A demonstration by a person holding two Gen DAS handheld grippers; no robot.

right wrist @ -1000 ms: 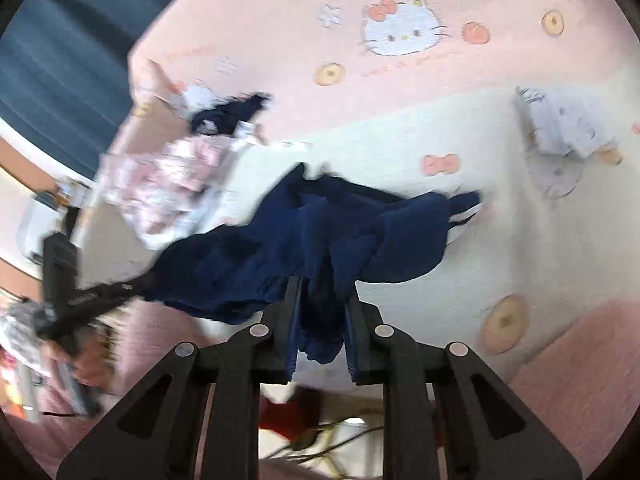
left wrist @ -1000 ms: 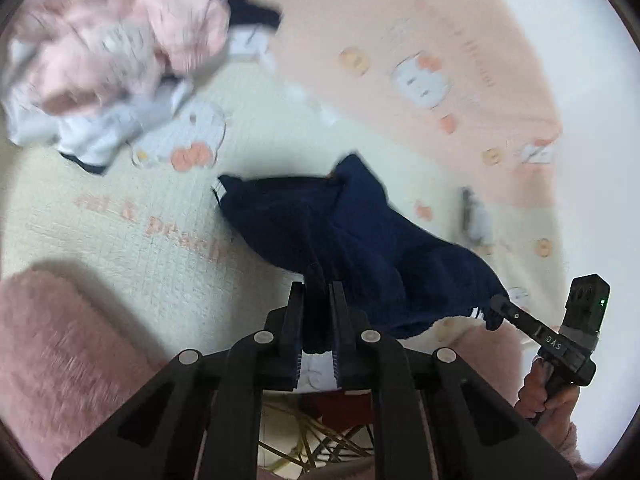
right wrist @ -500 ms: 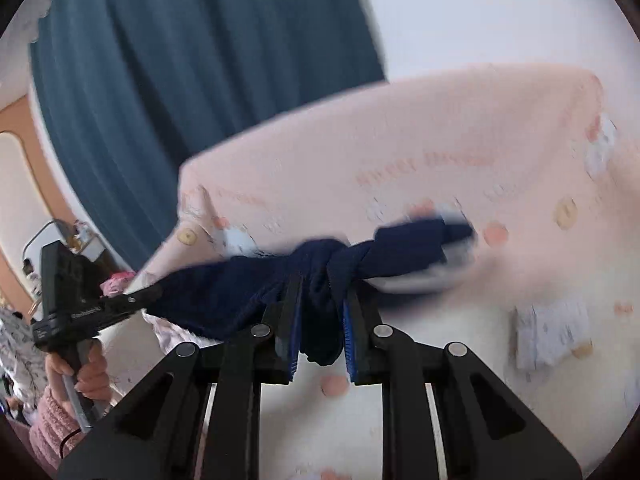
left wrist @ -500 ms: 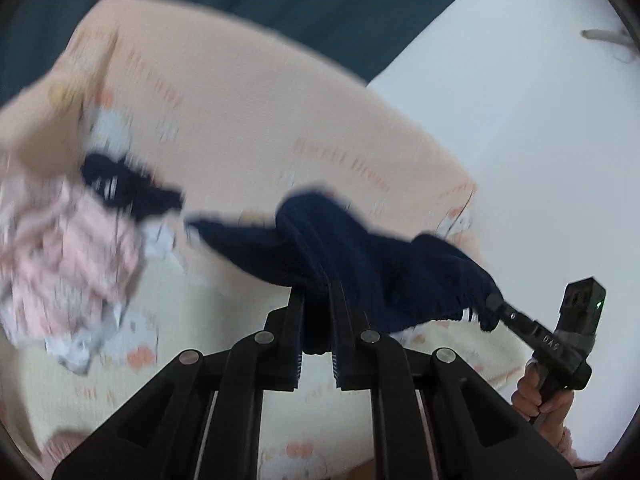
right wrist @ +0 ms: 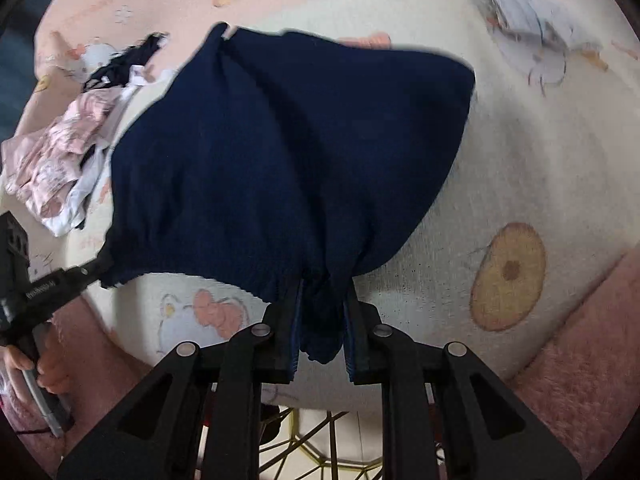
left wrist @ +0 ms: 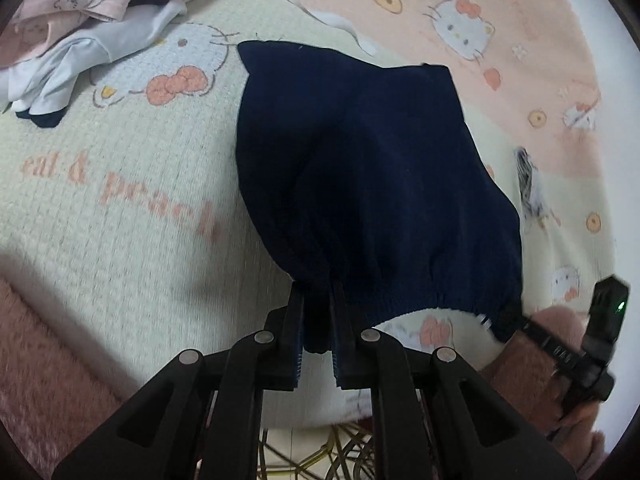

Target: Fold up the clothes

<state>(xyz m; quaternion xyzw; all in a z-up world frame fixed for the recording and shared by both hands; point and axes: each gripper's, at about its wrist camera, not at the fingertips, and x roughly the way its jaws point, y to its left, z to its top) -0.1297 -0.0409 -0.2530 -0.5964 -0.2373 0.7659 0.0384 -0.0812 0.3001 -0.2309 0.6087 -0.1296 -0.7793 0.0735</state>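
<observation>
Progress on the folding looks early, judged from how things lie; the dark navy knit garment with an elastic waistband (left wrist: 360,168) is spread out flat on the cream and pink cartoon-cat blanket (left wrist: 120,184) that covers the bed, its far end lying on the cloth and its gathered waistband at the near end, stretched between the two tools; no fold shows in it yet, so the spreading appears done and the folding itself is left.

The left tongs (left wrist: 318,320) are clenched on one corner of the waistband, a bunch of navy cloth pinched between the pads and a tuft poking out behind them; the right tongs (right wrist: 322,320) are clenched on the other corner in the same way, cloth bulging between their fingers. From the left wrist view the right tool and the hand that carries it show at the far right edge, its tip on the waistband's end; from the right wrist view the left tool shows at the left edge likewise.

Well apart from the navy piece, a heap of pink printed and white clothes (left wrist: 80,8) lies unfolded at the far left of the bed, with a dark scrap among it; a small grey-and-white folded piece (right wrist: 520,20) lies near the far right; so most of the clothes seem to be waiting their turn, though whether that small piece counts as finished cannot be told.
</observation>
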